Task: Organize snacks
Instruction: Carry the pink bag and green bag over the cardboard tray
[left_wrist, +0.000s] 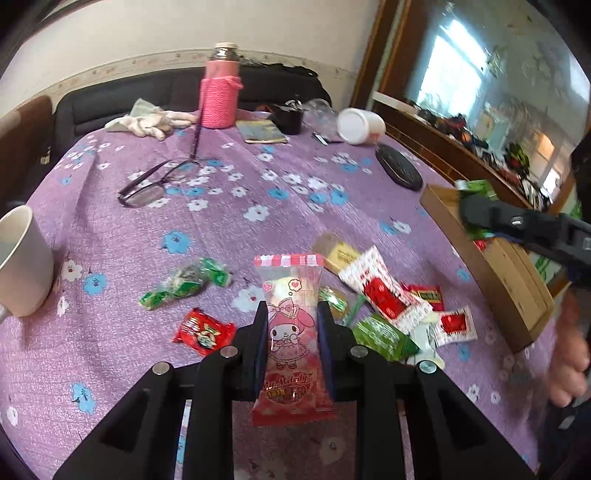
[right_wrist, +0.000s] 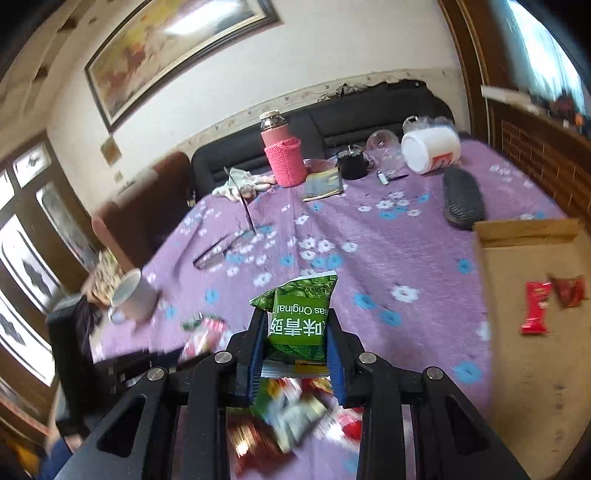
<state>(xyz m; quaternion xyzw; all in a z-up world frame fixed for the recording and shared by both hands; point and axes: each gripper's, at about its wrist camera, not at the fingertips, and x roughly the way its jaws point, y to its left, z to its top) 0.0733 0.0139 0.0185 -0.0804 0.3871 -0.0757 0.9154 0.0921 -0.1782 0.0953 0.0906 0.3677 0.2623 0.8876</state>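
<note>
Your right gripper (right_wrist: 297, 339) is clamped on a green pea packet (right_wrist: 301, 314), carried clear of the cloth, and the cardboard box (right_wrist: 528, 230) it most likely belongs in lies to its right and slightly farther off, so this is the hand nearer the box. Two red sachets (right_wrist: 535, 308) already lie on the box floor. Your left gripper (left_wrist: 291, 343) pinches a pink cartoon snack pack (left_wrist: 291, 332) across its width, its long axis running near to far along the fingers; from there the box sits at the far right, past the loose snack pile (left_wrist: 388, 306). All this rests on a purple flowered cloth (left_wrist: 258, 184), with a pink flask (left_wrist: 219, 96), glasses (left_wrist: 155, 181) and a white mug (left_wrist: 22, 262) toward the far and left sides.
</note>
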